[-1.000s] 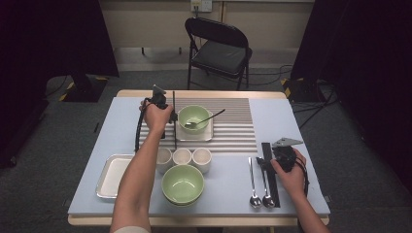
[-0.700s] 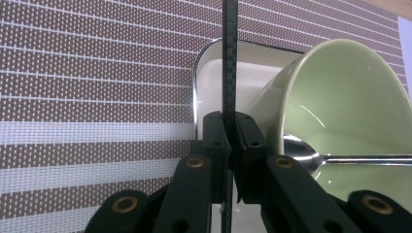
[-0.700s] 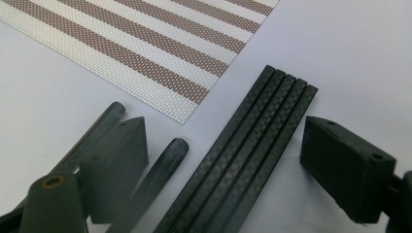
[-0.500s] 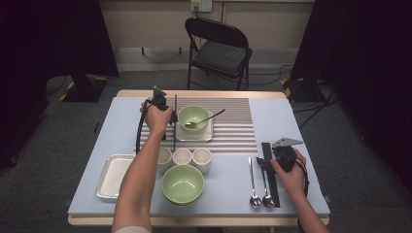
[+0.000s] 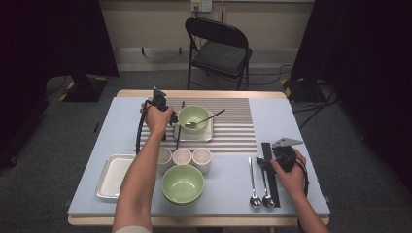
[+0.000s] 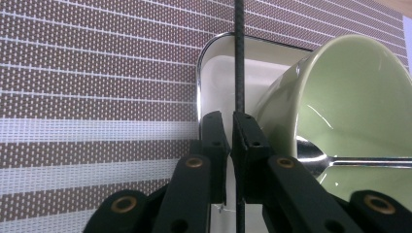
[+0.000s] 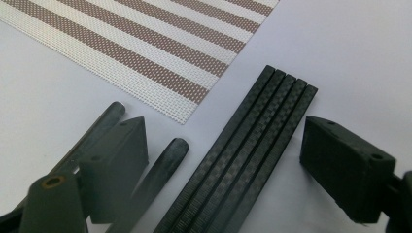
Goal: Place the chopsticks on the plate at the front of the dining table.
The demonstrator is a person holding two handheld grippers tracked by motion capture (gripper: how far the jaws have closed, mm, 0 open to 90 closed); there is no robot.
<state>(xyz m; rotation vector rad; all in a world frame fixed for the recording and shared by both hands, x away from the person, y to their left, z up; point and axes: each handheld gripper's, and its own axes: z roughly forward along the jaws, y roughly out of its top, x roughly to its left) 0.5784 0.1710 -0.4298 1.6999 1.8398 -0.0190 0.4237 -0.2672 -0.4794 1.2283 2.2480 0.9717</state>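
One chopstick (image 6: 238, 58) sits pinched in the left gripper (image 6: 229, 141), laid beside the bowl (image 5: 193, 116); right gripper (image 7: 223, 165) spread over remaining chopsticks (image 7: 243, 155).

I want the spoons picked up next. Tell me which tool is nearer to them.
Right. The right tool hovers open just beside the two spoons; the left tool is across the table, shut on a chopstick.

open tongs (image 7: 228, 165) straddle black chopsticks (image 7: 243, 155) beside striped mat (image 7: 145, 43).
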